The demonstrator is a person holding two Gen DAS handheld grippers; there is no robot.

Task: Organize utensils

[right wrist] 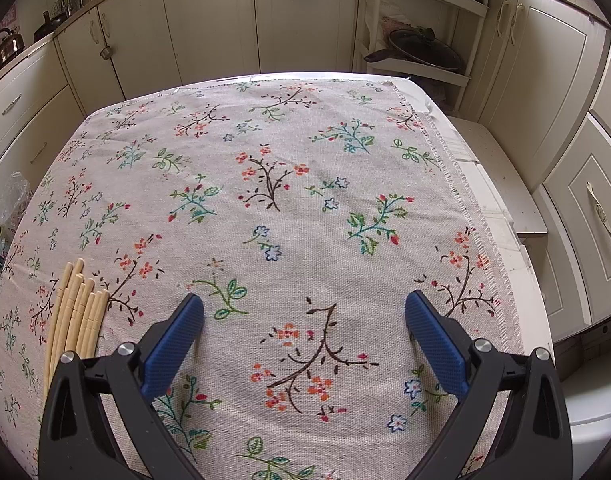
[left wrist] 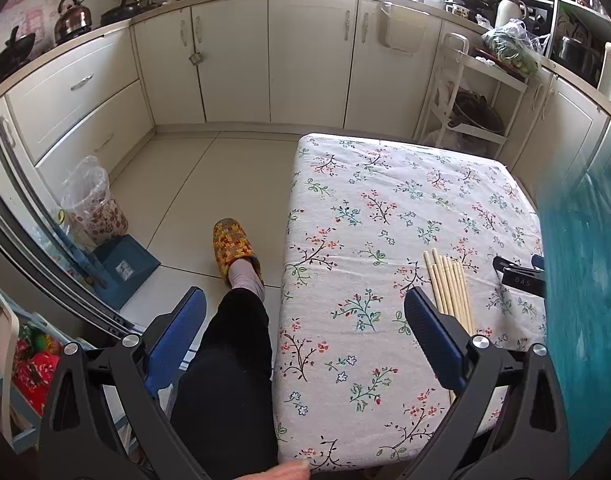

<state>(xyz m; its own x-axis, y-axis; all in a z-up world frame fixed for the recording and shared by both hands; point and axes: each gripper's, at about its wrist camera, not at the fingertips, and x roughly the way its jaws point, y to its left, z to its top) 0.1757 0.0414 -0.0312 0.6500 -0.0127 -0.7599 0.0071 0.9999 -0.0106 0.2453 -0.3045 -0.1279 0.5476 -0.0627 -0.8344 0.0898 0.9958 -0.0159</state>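
Left wrist view, item one: chopsticks (left wrist: 449,290), a bundle of pale wooden sticks, lay side by side on the flowered cloth (left wrist: 385,216) of the bench, close to its near edge and toward the right side as that camera saw it. In the right wrist view the same bundle (right wrist: 75,312) lay near the bench's left edge, just beside the right tongs.

Handling, by judgement: light, stiff, smooth and apt to roll or fan apart; best pinched across the whole bundle near mid-length, square to the sticks, so none slips out.

Item two: left tongs (left wrist: 305,312), blue pads spread wide, clamped on nothing, hanging over the bench's left edge with a person's leg and a patterned slipper (left wrist: 235,248) below on the floor.

Item three: right tongs (right wrist: 305,316), likewise spread wide and empty, poised above bare cloth, touching neither cloth nor sticks as far as could be seen.
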